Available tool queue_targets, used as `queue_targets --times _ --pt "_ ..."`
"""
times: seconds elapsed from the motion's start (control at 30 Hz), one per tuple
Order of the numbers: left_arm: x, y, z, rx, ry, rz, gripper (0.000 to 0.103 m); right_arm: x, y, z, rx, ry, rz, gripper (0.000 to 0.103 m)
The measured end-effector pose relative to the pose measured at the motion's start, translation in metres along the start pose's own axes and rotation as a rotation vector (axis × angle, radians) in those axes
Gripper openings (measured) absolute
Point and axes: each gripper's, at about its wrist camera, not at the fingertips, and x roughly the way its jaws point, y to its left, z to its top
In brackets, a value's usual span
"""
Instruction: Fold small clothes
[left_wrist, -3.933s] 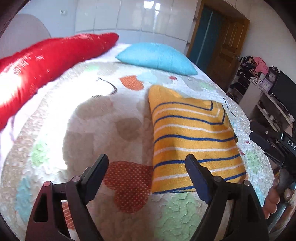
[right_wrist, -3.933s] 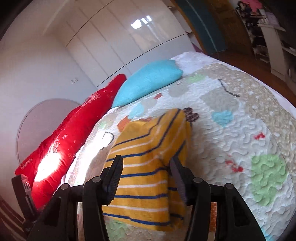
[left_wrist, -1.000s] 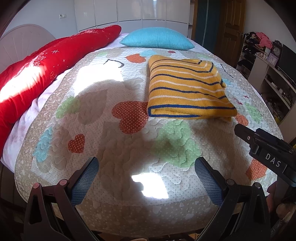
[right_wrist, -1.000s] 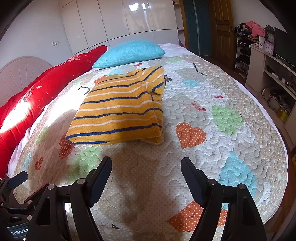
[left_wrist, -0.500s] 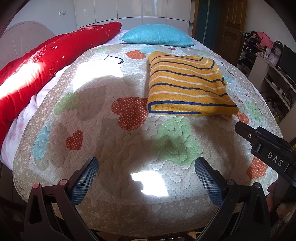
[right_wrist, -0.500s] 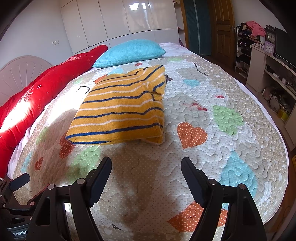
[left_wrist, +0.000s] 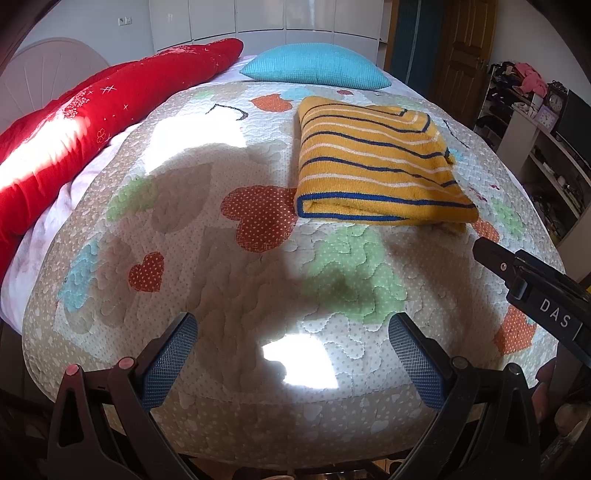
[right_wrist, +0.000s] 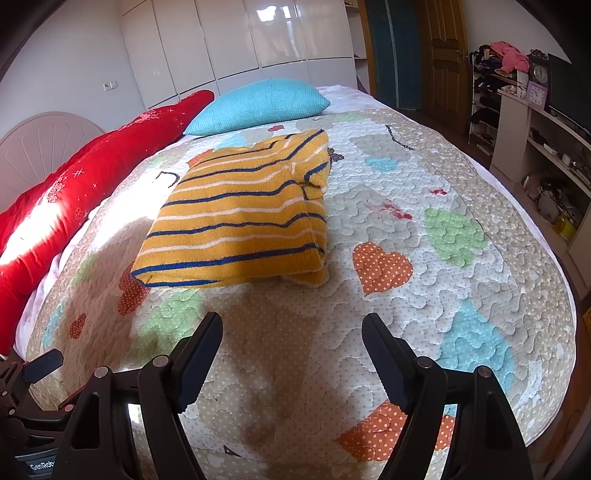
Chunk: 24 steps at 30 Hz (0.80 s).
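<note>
A yellow sweater with blue and white stripes (left_wrist: 373, 162) lies folded into a flat rectangle on the quilted bedspread (left_wrist: 229, 258). It also shows in the right wrist view (right_wrist: 240, 218). My left gripper (left_wrist: 291, 343) is open and empty above the near edge of the bed, well short of the sweater. My right gripper (right_wrist: 291, 339) is open and empty, a little short of the sweater's near edge. The right gripper's body shows at the right of the left wrist view (left_wrist: 535, 291).
A long red cushion (left_wrist: 74, 122) lies along the left side of the bed, and a blue pillow (left_wrist: 314, 66) at its far end. White wardrobes (right_wrist: 258, 40) stand behind. A wooden door (right_wrist: 443, 55) and cluttered shelves (right_wrist: 535, 129) are at the right.
Both grippers have let go of the sweater and pulled back to the near edge of the bed. In the last second they have edged slightly closer. The sweater lies still.
</note>
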Motion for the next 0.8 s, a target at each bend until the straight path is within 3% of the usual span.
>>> queue_targets --times 0.8 --pt "0.0073 0.0018 -0.0044 -0.01 0.031 -0.014 0.103 -0.0015 0.0027 -0.001 -0.002 -0.003 0.002 0.083"
